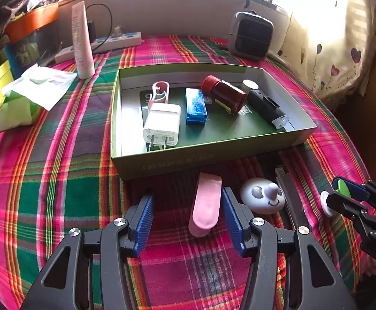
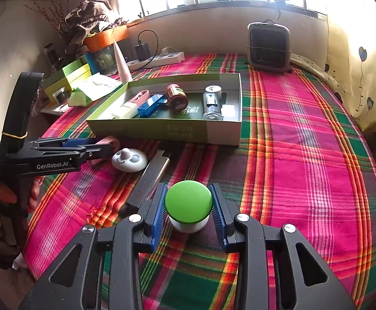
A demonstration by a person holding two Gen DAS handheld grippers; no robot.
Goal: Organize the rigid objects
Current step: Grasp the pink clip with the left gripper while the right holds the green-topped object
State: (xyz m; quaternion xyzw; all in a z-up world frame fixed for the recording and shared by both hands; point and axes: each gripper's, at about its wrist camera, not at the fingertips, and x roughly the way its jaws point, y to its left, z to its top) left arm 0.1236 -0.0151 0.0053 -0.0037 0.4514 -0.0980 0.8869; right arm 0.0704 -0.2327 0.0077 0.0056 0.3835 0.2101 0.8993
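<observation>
A green open box on the plaid cloth holds a white charger, a blue USB stick, a red-capped bottle, a black light and a pink clip. My left gripper is open around a pink oblong piece lying in front of the box; the piece rests near the right pad. My right gripper is shut on a green-topped white knob, also seen in the left wrist view.
A white face-shaped disc and a flat grey metal bar lie between the grippers. A heater, power strip, tube, tissues and boxes stand at the back and left.
</observation>
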